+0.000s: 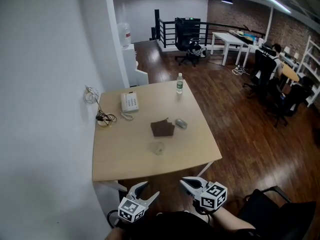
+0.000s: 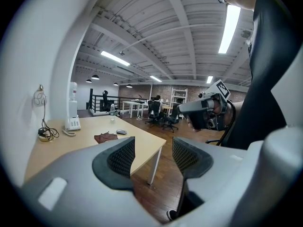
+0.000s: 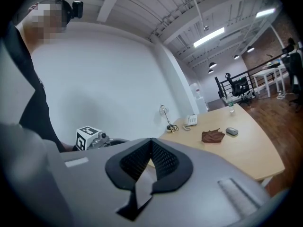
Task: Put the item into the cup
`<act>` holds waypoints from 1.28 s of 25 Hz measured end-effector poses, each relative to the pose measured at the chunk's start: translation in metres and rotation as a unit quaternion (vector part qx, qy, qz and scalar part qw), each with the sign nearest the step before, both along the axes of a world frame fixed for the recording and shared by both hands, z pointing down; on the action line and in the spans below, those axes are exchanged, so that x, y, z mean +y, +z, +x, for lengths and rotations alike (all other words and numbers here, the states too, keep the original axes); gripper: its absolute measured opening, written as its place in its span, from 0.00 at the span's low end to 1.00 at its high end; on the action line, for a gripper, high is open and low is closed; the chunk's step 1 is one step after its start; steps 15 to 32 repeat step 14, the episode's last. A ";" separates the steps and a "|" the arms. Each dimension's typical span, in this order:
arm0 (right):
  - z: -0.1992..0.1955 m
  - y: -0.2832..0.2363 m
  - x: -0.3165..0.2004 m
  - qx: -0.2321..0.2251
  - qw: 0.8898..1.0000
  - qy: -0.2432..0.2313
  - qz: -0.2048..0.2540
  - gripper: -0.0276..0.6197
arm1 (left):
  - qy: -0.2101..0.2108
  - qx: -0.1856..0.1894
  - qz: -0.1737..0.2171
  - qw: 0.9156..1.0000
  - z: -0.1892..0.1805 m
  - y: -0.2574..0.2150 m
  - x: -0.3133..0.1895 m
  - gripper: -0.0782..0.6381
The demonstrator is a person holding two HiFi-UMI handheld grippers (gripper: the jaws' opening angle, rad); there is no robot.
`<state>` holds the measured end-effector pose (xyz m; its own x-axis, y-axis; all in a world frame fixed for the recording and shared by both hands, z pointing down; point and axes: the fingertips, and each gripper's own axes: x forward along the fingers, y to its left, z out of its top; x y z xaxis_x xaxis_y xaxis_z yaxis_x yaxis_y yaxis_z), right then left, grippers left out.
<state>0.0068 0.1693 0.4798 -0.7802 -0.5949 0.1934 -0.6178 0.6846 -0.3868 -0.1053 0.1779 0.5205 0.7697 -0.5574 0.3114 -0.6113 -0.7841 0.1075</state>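
Observation:
A small clear cup [image 1: 159, 147] stands on the pale wooden table [image 1: 120, 159], toward its near edge. Behind it lie a crumpled brown cloth [image 1: 163, 127] and a grey mouse [image 1: 181, 123]. Both grippers hang below the table's near edge, well short of these things. My left gripper [image 1: 150, 189] is open with nothing between its jaws; its own view [image 2: 154, 155] shows the cloth [image 2: 105, 137] and mouse [image 2: 121, 132] far off. My right gripper [image 1: 186, 182] is shut on nothing, its pads meeting in its own view [image 3: 151, 148], with the cloth [image 3: 212, 135] and mouse [image 3: 231, 131] beyond.
A white desk phone [image 1: 129, 102] and tangled cables [image 1: 102, 117] lie at the table's far left by the white wall. A water bottle [image 1: 179, 83] stands at the far edge. Office chairs [image 1: 188, 46], desks and seated people fill the room to the right.

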 end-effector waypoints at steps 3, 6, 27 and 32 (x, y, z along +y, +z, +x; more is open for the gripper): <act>0.002 -0.002 0.001 0.002 1.000 0.003 0.002 0.06 | 0.007 0.001 0.001 1.000 0.004 -0.002 0.000 0.45; 0.003 -0.003 0.003 0.004 1.000 0.005 0.003 0.06 | 0.010 0.000 0.003 1.000 0.006 -0.005 0.002 0.45; 0.007 0.002 0.004 0.008 1.000 0.002 0.002 0.06 | 0.016 -0.002 0.005 1.000 0.014 -0.001 0.001 0.45; 0.007 0.002 0.004 0.008 1.000 0.002 0.002 0.06 | 0.016 -0.002 0.005 1.000 0.014 -0.001 0.001 0.45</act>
